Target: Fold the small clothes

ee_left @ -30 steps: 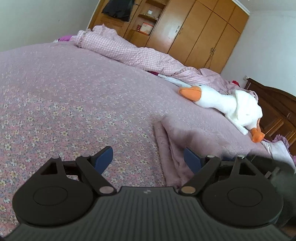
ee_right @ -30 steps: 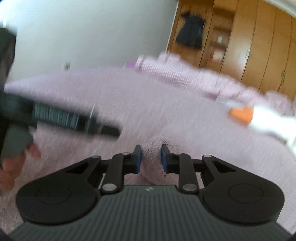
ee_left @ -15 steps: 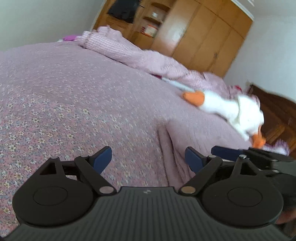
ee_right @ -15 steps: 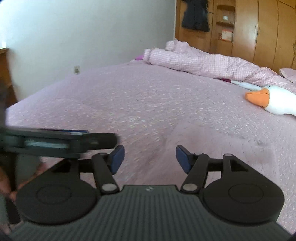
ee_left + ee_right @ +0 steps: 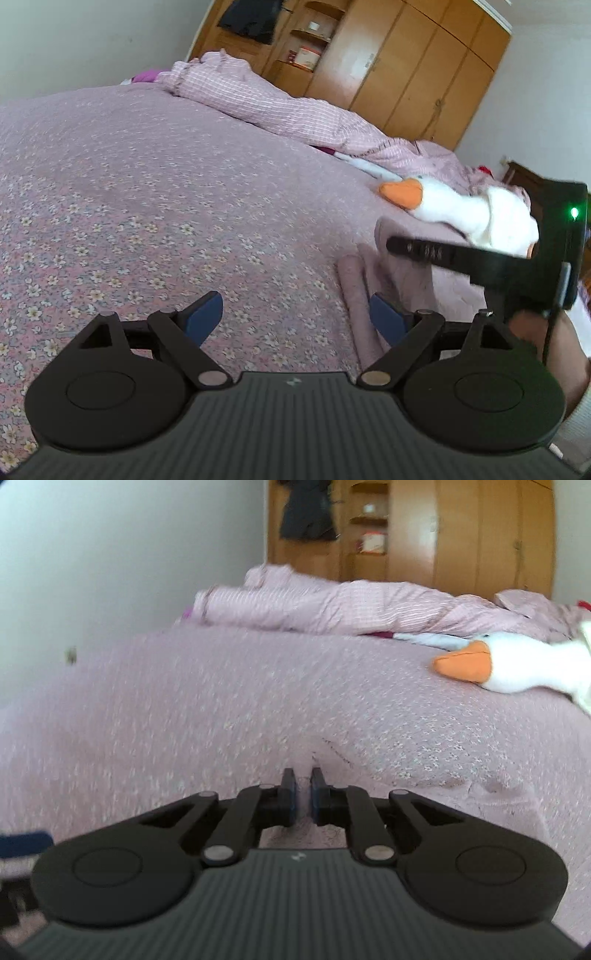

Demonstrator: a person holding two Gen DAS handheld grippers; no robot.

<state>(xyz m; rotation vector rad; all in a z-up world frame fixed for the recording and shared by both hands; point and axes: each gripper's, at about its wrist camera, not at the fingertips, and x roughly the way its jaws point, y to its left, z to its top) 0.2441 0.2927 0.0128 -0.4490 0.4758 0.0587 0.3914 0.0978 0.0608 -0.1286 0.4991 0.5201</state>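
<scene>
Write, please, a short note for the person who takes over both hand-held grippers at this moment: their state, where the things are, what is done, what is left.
Left hand-held gripper: open, holding nothing, low over the flowered bedspread.
Right hand-held gripper: jaws nearly closed, apparently pinching an edge of the pink garment.
The garment lies on the bed near the goose toy.
Done: its left edge looks rolled or folded in.
Left: finish the fold and flatten it.

One plush goose [image 5: 458,206], one rumpled quilt [image 5: 258,99], one wardrobe [image 5: 406,66], and seemingly one folded pink garment [image 5: 406,273].
</scene>
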